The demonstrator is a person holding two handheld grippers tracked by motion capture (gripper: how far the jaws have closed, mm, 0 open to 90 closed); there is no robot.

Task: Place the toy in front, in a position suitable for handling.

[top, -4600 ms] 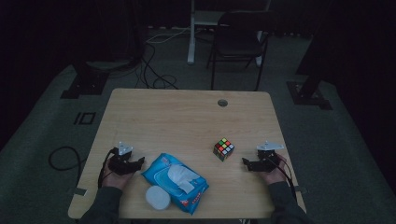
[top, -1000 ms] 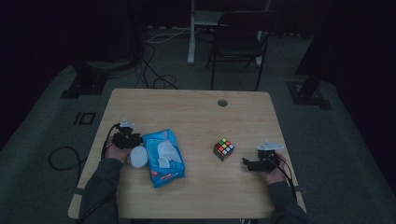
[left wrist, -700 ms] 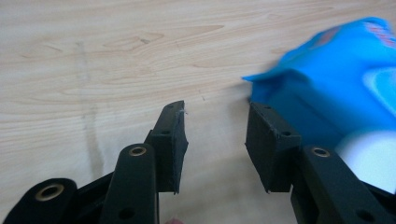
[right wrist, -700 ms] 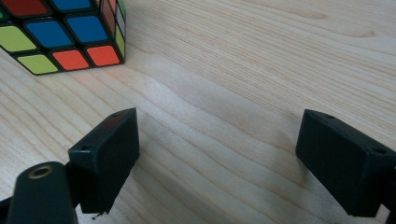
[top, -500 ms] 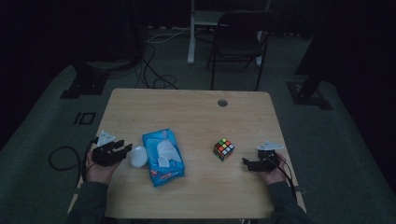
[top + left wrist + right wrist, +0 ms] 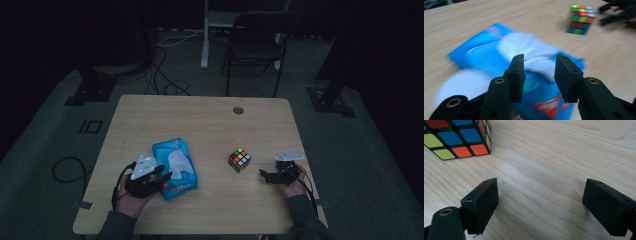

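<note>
The left tongs [image 6: 162,176] sit at the near left of the counter [image 6: 200,115], jaws parted after closing a little, nothing pinched, at the near edge of the blue wet-wipe pack [image 6: 174,167] (blurred here). The right tongs [image 6: 263,174] gape wide, right of the Rubik's cube [image 6: 239,160].

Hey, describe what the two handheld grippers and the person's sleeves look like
Both the left gripper and right gripper are black, with blocky rectangular jaws, round bolt holes, a grey three-cornered top plate and a trailing black cable. The sleeves look dark grey-green.
</note>
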